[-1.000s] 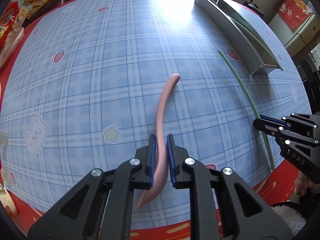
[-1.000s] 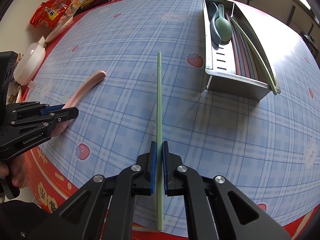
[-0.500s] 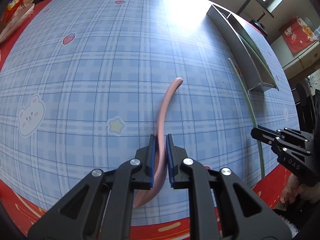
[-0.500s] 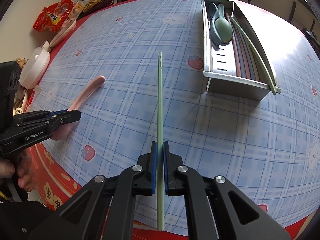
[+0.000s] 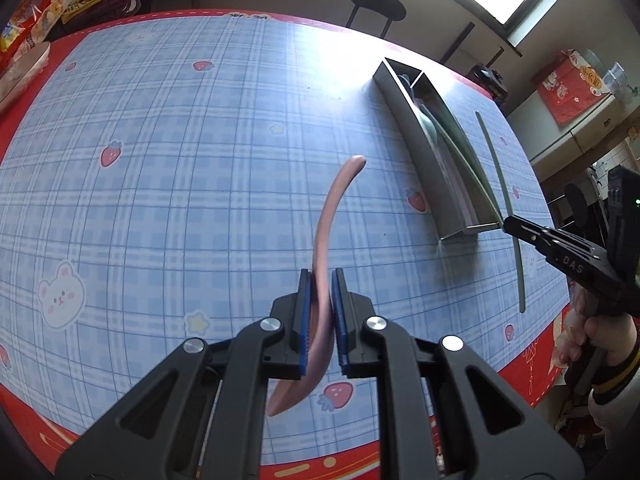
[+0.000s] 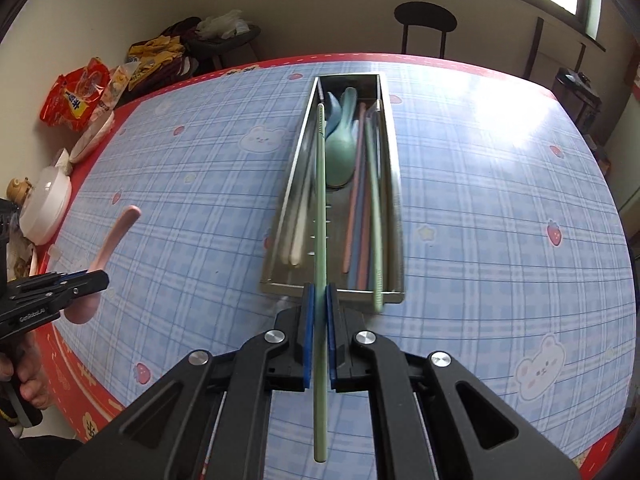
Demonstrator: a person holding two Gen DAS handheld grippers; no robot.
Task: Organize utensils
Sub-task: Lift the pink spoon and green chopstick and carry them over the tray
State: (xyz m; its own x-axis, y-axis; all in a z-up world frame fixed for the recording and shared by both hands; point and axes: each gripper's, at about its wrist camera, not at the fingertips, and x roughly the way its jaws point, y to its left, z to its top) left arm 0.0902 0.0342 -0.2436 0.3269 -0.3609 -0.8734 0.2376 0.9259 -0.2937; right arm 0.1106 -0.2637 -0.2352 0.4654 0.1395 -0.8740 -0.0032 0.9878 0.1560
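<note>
My left gripper (image 5: pixel 320 280) is shut on a pink spoon (image 5: pixel 326 236), held above the table with its handle pointing away. My right gripper (image 6: pixel 319 295) is shut on a green chopstick (image 6: pixel 320 200), which reaches out over the metal utensil tray (image 6: pixel 296 176). The tray holds a teal spoon (image 6: pixel 340 152), a pink chopstick (image 6: pixel 354 200), a green chopstick (image 6: pixel 374 200) and pale chopsticks (image 6: pixel 298 232). In the left wrist view the tray (image 5: pixel 416 144) lies at the right, with my right gripper (image 5: pixel 516 226) at its near end. The left gripper (image 6: pixel 96 280) and pink spoon (image 6: pixel 116 236) show in the right wrist view.
The table has a blue plaid cloth (image 5: pixel 180 200) with a red border. Snack bags (image 6: pixel 76 96) and a white lidded bowl (image 6: pixel 44 204) sit along the far left edge. A black stool (image 6: pixel 424 20) stands beyond the table.
Both grippers have lifted their utensils off the table. My right gripper has swung the green chopstick right, over the tray. My left gripper has raised the pink spoon and moved toward the tray.
</note>
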